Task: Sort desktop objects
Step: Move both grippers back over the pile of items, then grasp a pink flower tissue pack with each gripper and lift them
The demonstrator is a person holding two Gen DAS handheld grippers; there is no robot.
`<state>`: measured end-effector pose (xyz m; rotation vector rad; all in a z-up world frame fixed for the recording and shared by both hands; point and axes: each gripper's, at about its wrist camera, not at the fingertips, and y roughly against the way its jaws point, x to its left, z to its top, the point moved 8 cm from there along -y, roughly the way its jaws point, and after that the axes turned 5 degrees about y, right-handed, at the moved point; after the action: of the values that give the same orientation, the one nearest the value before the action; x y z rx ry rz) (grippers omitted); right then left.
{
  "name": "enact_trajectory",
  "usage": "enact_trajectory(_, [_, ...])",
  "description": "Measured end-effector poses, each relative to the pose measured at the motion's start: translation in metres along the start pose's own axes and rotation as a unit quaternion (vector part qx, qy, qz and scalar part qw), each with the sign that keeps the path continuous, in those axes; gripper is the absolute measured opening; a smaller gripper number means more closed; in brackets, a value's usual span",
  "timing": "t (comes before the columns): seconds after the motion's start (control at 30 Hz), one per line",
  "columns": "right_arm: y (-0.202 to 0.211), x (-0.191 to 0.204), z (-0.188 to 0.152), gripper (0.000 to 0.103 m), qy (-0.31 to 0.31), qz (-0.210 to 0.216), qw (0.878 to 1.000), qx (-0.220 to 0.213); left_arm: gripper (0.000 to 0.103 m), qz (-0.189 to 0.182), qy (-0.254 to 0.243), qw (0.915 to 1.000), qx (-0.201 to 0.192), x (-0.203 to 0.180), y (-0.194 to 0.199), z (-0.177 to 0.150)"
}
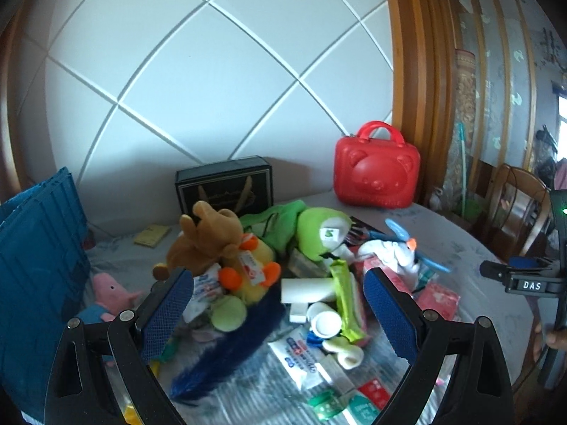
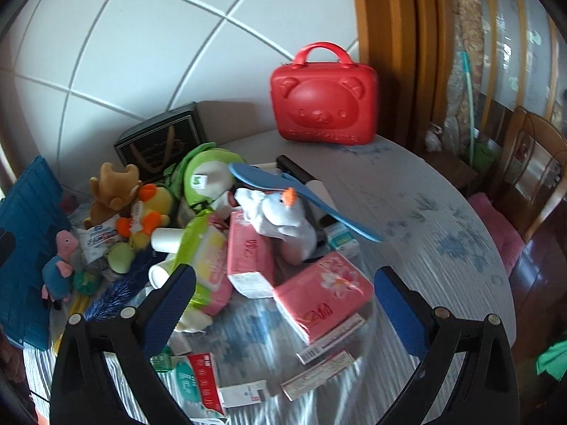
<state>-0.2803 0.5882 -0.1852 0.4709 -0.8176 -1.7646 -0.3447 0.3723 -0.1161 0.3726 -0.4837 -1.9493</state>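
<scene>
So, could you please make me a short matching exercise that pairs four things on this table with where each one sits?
Things:
1. red bear case
2. black gift box
3. blue crate
4. pink tissue pack

Places:
A. far left edge of the table
B. between the right gripper's open fingers
C. back corner, beside the wooden frame
D. against the wall, behind the plush toys

Pairs: 1-C, 2-D, 3-A, 4-B

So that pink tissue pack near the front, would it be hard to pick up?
Probably not. The pink tissue pack looks soft and light, so it should squash a little between the fingers. Its glossy wrapper may be slippery. It leans on flat boxes, so it might slide when nudged.
</scene>
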Motion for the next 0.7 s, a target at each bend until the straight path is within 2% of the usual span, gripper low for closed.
enact_trajectory(0.23, [-0.027,-0.076,-0.026,0.102,-0.076,-0.052,0.995,0.044,0.098,-0.056,-0.038,0.9975,0.023,-0.047,-0.025,-0.011])
enact_trajectory(0.33, [-0.042,-0.085,-0.034,0.102,-0.116,-0.069,0.99,0.049,0.098,-0.076,-0.057,0.9946,0.041,-0.068,-0.046,-0.017])
enact_trajectory(0.47, [-0.073,-0.088,-0.035,0.102,-0.158,-0.076,0.983,0.059,0.098,-0.069,-0.071,0.9935,0.057,-0.081,-0.071,-0.016])
enact_trajectory(0.7, [-0.14,-0.099,-0.037,0.102,-0.176,-0.111,0.97,0.124,0.098,-0.059,-0.06,0.9938,0.073,-0.079,-0.094,-0.016])
